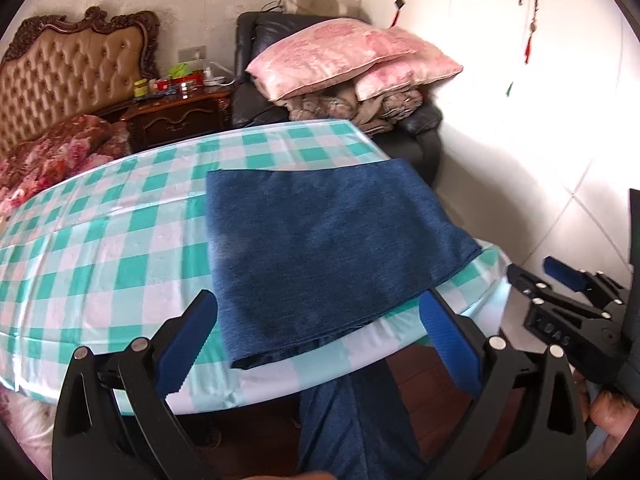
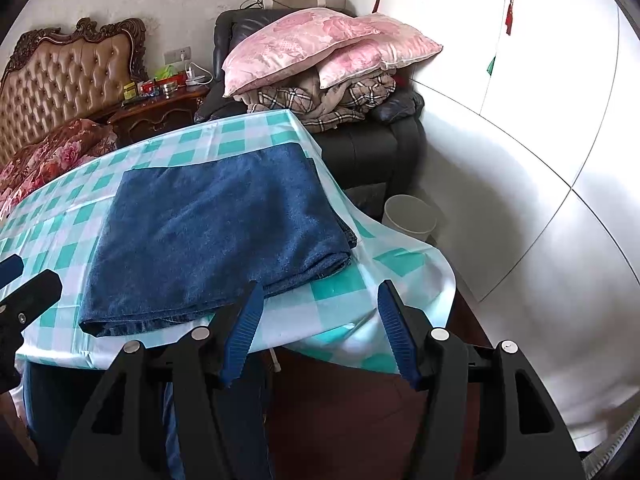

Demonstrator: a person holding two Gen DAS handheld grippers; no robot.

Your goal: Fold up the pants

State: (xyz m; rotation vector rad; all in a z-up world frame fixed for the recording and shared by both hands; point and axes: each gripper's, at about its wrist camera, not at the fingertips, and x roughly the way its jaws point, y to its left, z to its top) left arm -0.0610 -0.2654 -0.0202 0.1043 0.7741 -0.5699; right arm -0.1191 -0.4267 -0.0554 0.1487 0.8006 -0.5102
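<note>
Blue denim pants point(image 1: 320, 248) lie folded into a flat rectangle on the table with the green-and-white checked cloth point(image 1: 100, 240). They also show in the right wrist view point(image 2: 216, 236), near the table's front right corner. My left gripper point(image 1: 318, 332) is open and empty, just in front of the folded pants at the table's near edge. My right gripper point(image 2: 320, 316) is open and empty, off the front right corner of the pants. The right gripper also shows in the left wrist view point(image 1: 560, 280), open.
A black armchair point(image 2: 360, 148) piled with pink pillows point(image 2: 320, 44) and blankets stands behind the table. A white bin point(image 2: 410, 216) sits on the floor to the right. A bed with tufted headboard point(image 1: 68, 76) and a nightstand point(image 1: 176, 116) are at left.
</note>
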